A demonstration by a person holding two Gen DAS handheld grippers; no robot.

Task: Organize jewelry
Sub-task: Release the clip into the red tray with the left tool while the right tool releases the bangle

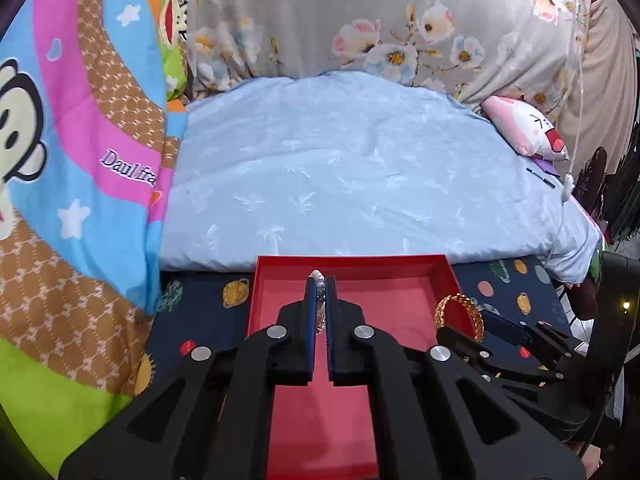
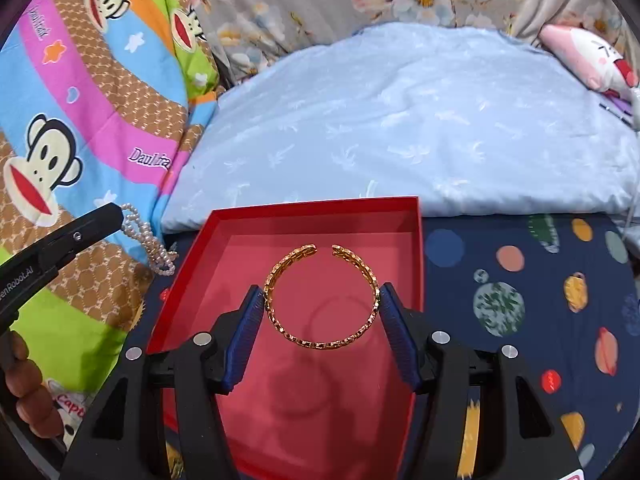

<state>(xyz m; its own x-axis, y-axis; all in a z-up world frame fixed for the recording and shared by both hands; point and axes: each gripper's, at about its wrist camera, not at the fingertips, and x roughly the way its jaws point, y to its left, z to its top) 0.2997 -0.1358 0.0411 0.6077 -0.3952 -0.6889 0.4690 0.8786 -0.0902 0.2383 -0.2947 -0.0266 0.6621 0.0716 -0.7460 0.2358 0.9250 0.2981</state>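
Tongs first, from the left wrist camera: we are seeing the left tongs pressed together on a pearl bracelet, whose white beads are peeking out above the blue pads while more of the strand is showing in the narrow slit between them. Below them a red box is lying open on a dark blue sheet printed with planets. At the right of this view the right tongs are carrying a gold bangle over the right side of the box. Beyond the box a pale blue quilt is spreading across the bed, with a bright cartoon blanket at the left and a pink and white plush pillow at the far right.

From the right wrist camera, we are looking at the right tongs standing well apart yet clamped on the gold bangle, one blue pad touching each side of the ring, its gap pointing away from the camera. The bangle is hanging above the floor of the red box, casting a shadow there. At the left edge the left tongs are pinching the pearl bracelet, which is dangling in loops just beside the box's left wall, over the cartoon blanket. A hand is gripping the handle at the lower left.
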